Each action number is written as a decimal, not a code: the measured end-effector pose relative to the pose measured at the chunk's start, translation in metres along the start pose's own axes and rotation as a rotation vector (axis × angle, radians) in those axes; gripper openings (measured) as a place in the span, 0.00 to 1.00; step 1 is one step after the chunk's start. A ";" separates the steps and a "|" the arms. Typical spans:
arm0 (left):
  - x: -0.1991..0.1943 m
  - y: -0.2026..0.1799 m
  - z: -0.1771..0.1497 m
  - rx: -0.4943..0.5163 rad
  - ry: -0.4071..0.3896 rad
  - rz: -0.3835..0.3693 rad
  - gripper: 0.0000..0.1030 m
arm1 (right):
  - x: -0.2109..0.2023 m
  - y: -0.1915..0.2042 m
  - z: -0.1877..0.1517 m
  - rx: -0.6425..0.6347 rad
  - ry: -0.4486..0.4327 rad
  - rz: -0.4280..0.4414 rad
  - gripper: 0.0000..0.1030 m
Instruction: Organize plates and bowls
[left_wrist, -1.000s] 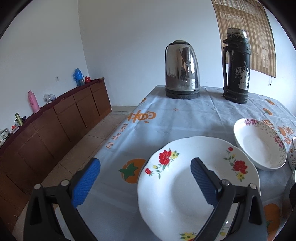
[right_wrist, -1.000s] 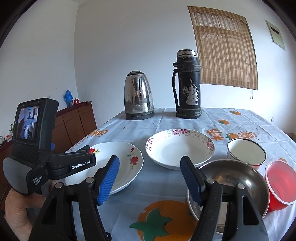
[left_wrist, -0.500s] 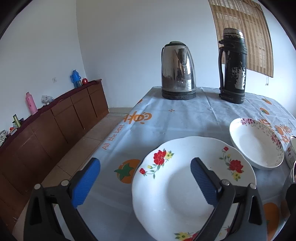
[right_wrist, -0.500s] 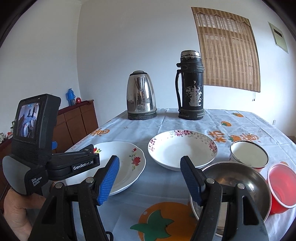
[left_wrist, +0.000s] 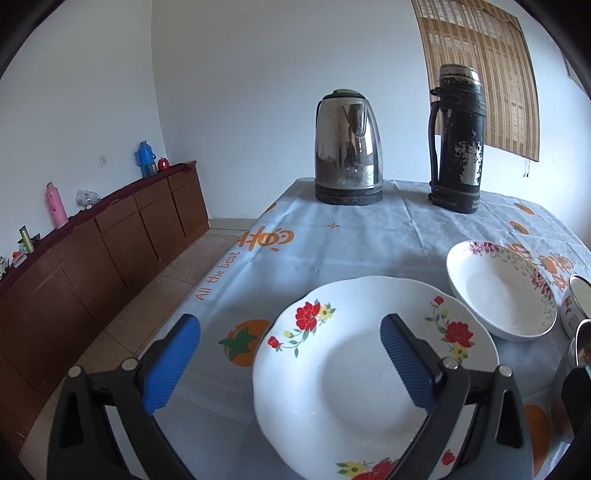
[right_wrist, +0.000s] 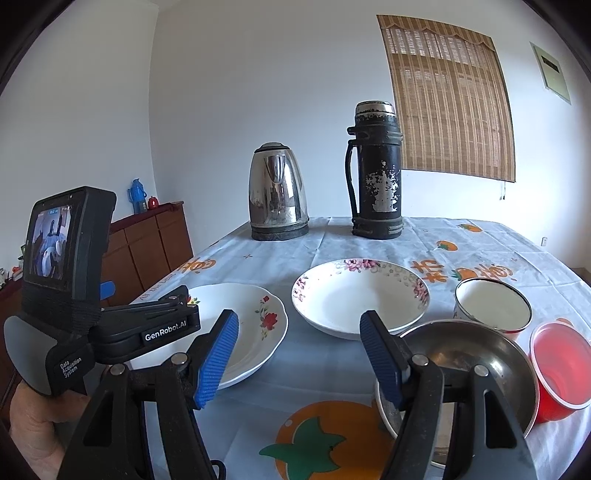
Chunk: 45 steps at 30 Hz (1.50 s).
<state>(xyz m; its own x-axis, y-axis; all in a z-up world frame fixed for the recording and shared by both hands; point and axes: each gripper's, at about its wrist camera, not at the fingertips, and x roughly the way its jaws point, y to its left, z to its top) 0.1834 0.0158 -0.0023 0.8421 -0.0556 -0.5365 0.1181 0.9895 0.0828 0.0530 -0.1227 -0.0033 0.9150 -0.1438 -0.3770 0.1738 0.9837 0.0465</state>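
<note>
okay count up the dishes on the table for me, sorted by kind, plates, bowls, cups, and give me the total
Plates: 2, the red-flower plate and the pink-rimmed plate
Bowls: 1, the steel bowl
Cups: 2, the enamel mug and the red plastic cup
Total: 5

Both tools share one build: black plastic frames with triangular cut-outs, round silver screws at the pivots, and ribbed blue pads on the fingers. The left gripper (left_wrist: 290, 363) carries a grey-and-black body, a small lit screen above the white "GenRobot.AI" lettering, and "Data Acquisition System" printed below that lettering. The right gripper (right_wrist: 299, 356) looks identical in front.
</note>
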 end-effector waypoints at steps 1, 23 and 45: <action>0.000 -0.001 0.000 0.000 0.003 -0.008 0.97 | -0.001 0.000 0.000 -0.003 -0.001 -0.001 0.68; -0.014 -0.011 -0.007 0.006 0.008 -0.104 0.96 | -0.021 -0.023 0.006 -0.018 0.122 0.027 0.68; 0.054 -0.129 0.095 0.236 0.341 -0.328 0.96 | 0.129 -0.162 0.099 0.082 0.648 0.029 0.45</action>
<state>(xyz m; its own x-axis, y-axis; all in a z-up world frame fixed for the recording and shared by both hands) 0.2635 -0.1277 0.0379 0.5261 -0.2723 -0.8056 0.4954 0.8681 0.0302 0.1788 -0.3118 0.0323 0.5195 0.0025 -0.8545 0.2029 0.9710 0.1261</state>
